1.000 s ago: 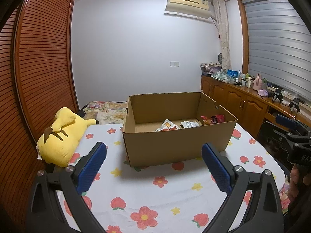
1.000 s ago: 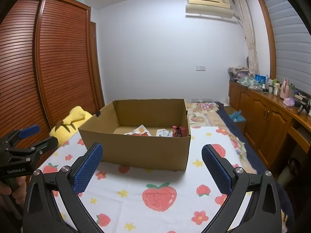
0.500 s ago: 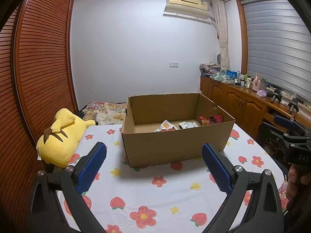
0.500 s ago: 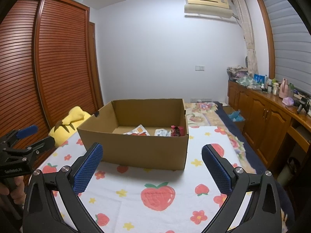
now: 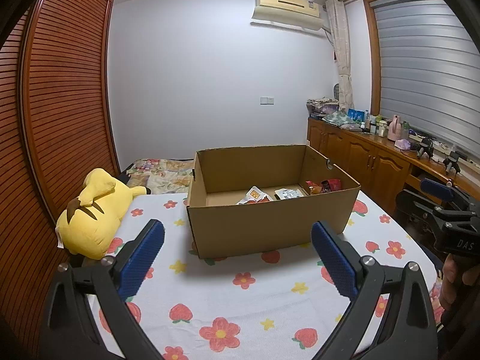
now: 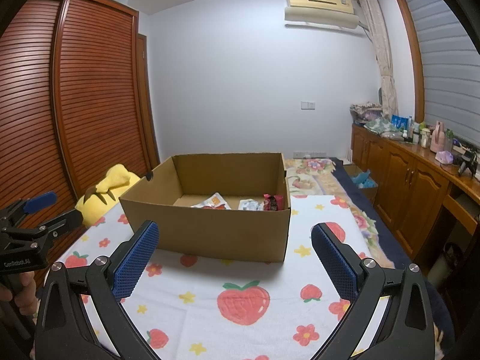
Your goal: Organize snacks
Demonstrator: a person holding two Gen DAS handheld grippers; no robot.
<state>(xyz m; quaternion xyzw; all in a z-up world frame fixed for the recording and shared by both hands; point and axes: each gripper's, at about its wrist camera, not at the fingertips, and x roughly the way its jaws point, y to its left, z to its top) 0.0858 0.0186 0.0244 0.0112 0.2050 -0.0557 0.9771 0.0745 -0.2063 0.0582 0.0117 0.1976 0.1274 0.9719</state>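
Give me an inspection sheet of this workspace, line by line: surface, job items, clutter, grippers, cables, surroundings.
Surface: white cover with strawberry and flower print, lying flat.
Job's things: open cardboard box on the cover; inside lie a white and orange packet, a silver packet and a red packet, toward its right end.
Clutter: yellow plush toy left of the box, apart from it.
Grippers: left gripper and right gripper, jaws wide, nothing held, short of the box.
Cables: nothing seen.
Surroundings: slatted wooden wardrobe, air conditioner, cluttered wooden sideboard.
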